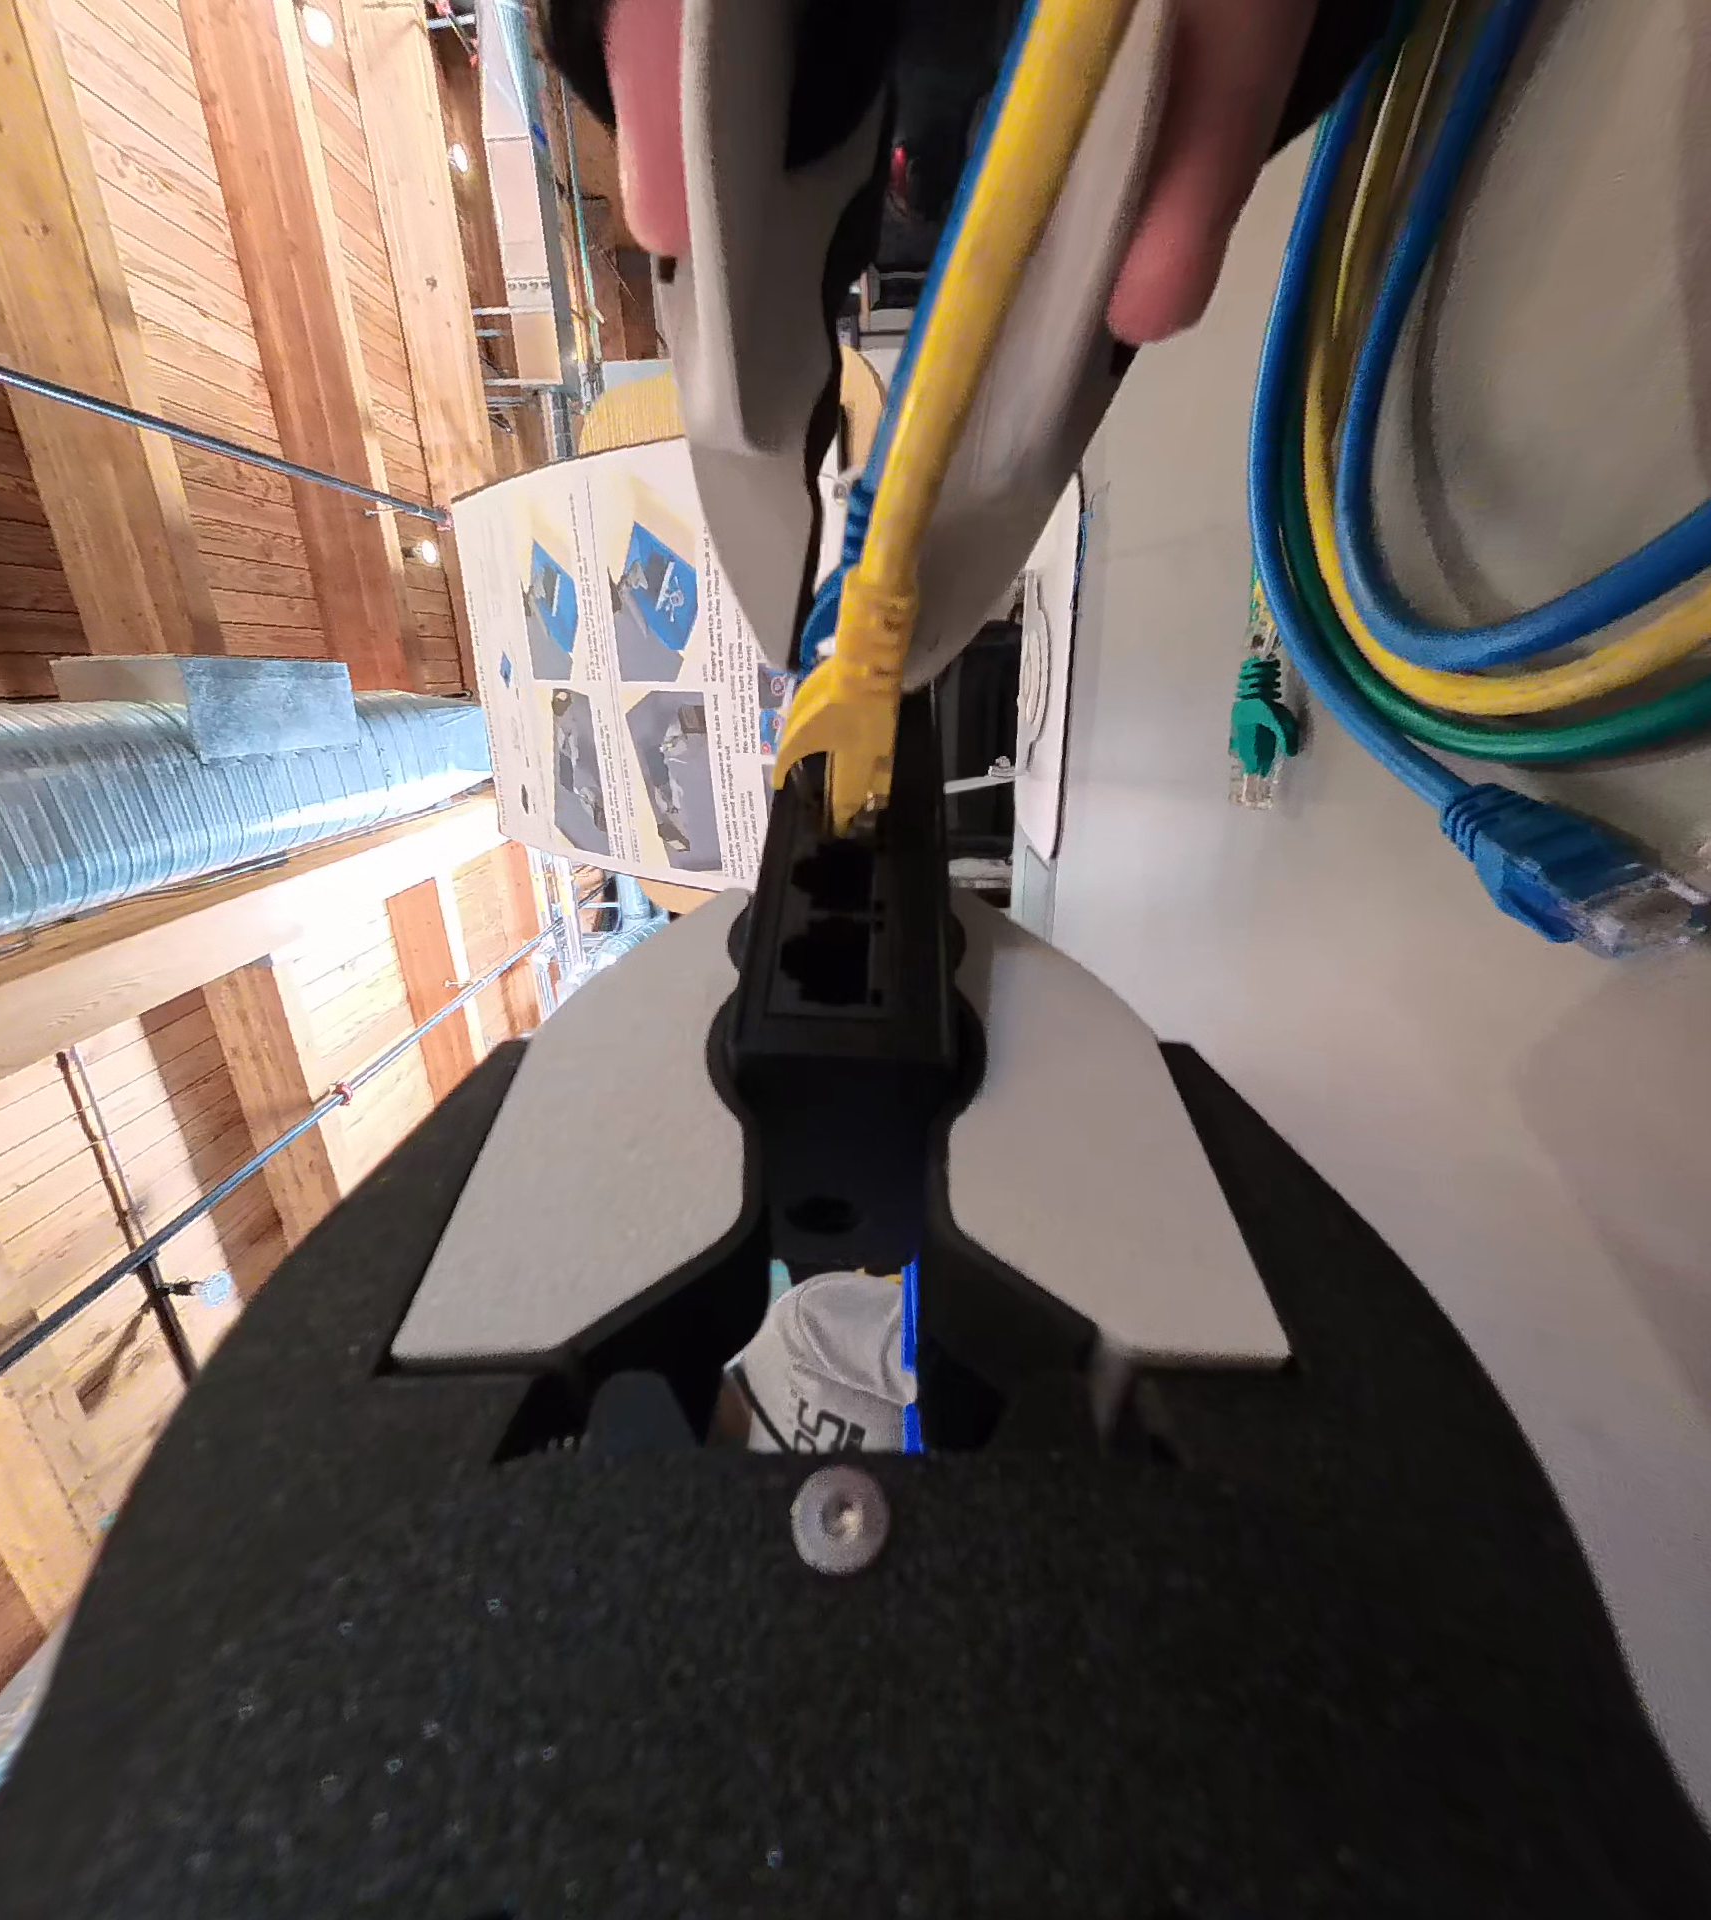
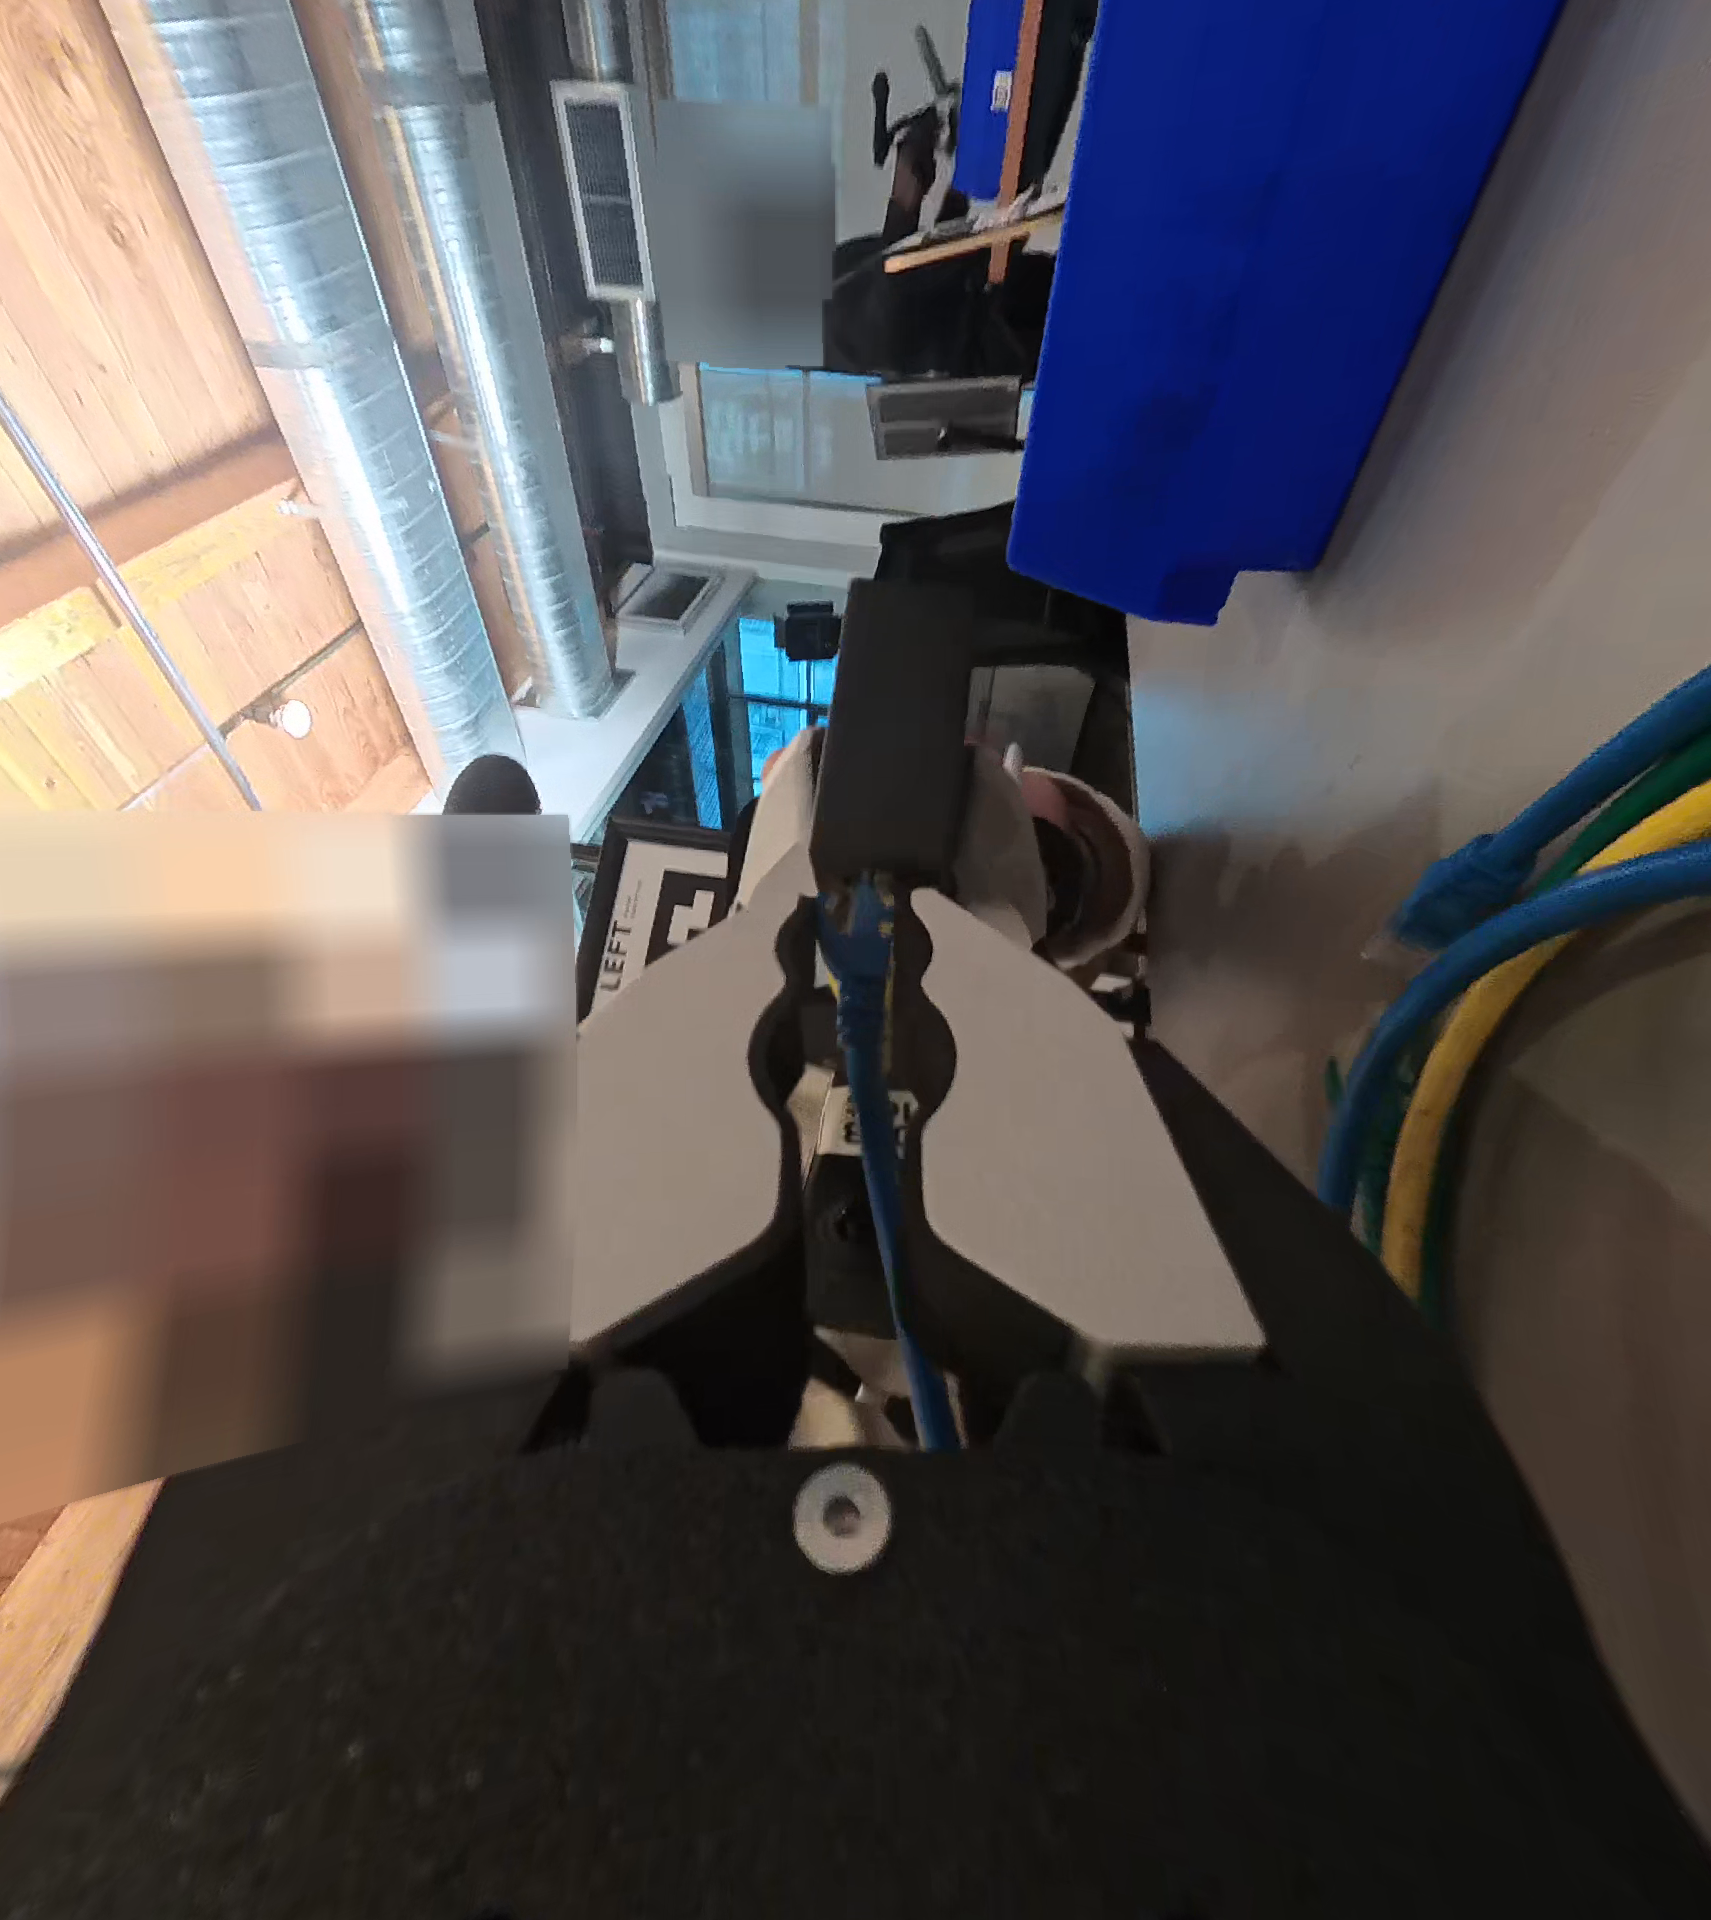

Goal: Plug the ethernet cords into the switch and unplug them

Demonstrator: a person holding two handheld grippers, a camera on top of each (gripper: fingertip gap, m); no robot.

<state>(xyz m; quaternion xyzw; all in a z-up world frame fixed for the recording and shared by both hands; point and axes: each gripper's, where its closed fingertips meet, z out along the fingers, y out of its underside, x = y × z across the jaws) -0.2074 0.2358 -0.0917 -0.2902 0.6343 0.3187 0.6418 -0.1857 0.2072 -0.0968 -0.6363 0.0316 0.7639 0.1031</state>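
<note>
My left gripper (image 1: 846,920) is shut on the small black switch (image 1: 851,1081) and holds it in the air with its row of ports facing the right gripper. My right gripper (image 1: 851,665) comes in from above, shut around a yellow cord's plug (image 1: 856,717) whose tip is at the mouth of a far port. A blue cord (image 2: 872,1122) runs between the same fingers alongside it. In the right wrist view the right gripper (image 2: 863,904) meets the switch (image 2: 892,727), and the blue plug (image 2: 859,920) hides the yellow one.
Loose blue, yellow and green cords (image 1: 1453,644) lie coiled on the grey table (image 1: 1350,1143), with a green plug (image 1: 1261,727) and a blue plug (image 1: 1547,873) free. A blue bin (image 2: 1246,291) stands farther back. An instruction sheet (image 1: 612,665) stands behind the switch.
</note>
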